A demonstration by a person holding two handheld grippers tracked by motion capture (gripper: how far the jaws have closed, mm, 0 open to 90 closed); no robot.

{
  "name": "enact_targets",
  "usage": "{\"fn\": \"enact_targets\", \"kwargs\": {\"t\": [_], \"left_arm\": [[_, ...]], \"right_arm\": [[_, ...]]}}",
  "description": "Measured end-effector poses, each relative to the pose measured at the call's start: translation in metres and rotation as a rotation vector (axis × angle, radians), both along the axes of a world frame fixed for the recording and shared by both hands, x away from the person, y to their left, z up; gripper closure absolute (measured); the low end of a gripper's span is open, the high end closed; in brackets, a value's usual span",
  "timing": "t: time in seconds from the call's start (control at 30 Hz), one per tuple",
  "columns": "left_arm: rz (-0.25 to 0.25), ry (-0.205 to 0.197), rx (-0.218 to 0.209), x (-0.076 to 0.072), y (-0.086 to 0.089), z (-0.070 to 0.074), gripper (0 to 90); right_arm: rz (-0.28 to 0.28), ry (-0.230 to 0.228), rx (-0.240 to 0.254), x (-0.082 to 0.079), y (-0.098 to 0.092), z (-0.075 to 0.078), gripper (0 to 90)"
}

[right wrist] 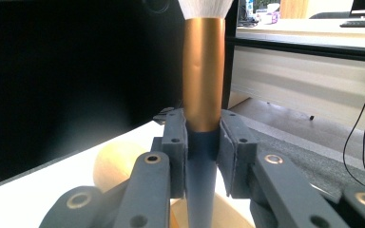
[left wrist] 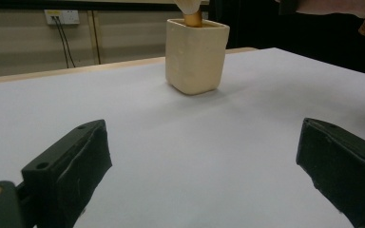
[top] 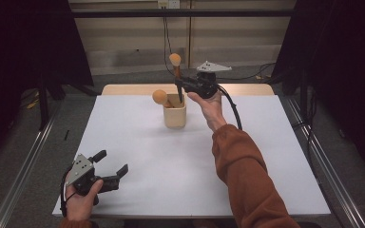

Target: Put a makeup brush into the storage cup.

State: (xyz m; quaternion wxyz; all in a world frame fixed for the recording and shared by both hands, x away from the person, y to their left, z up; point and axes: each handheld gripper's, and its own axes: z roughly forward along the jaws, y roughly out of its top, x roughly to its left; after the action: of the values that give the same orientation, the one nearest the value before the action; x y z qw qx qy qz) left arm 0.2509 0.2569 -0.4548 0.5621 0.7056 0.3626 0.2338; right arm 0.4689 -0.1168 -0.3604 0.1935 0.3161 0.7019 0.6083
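Observation:
A cream square cup (top: 175, 116) stands on the white table top (top: 138, 161), toward the far middle. A brush with a round tan head (top: 160, 97) leans out of it to the left. Just above the cup's right side, my right gripper (top: 179, 84) is shut on a second brush (top: 175, 60), held upright with its bristles up and its dark handle pointing down at the cup. In the right gripper view the jaws (right wrist: 203, 137) clamp that brush where its copper ferrule (right wrist: 203, 80) meets the handle. My left gripper (top: 111, 161) rests open at the near left, with nothing between its jaws (left wrist: 204, 161); the cup (left wrist: 196, 57) is far ahead.
A wooden table edge (top: 247, 89) shows behind the white sheet. Metal rails (top: 24, 161) run along both sides of the table on the floor. The right forearm in an orange sleeve (top: 242, 161) crosses the table's right half.

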Motion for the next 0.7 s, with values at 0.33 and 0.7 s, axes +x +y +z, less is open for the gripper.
{"fn": "enact_targets", "kwargs": {"t": [0.33, 0.7], "left_arm": [[-0.004, 0.001, 0.003, 0.001, 0.0, 0.0, 3.9], [-0.007, 0.003, 0.006, 0.001, 0.0, 0.0, 3.9]], "right_arm": [[0.0, 0.03, 0.002, 0.001, 0.001, -0.015, 74.8], [-0.002, 0.053, 0.002, 0.0, -0.002, -0.031, 74.8]]}}
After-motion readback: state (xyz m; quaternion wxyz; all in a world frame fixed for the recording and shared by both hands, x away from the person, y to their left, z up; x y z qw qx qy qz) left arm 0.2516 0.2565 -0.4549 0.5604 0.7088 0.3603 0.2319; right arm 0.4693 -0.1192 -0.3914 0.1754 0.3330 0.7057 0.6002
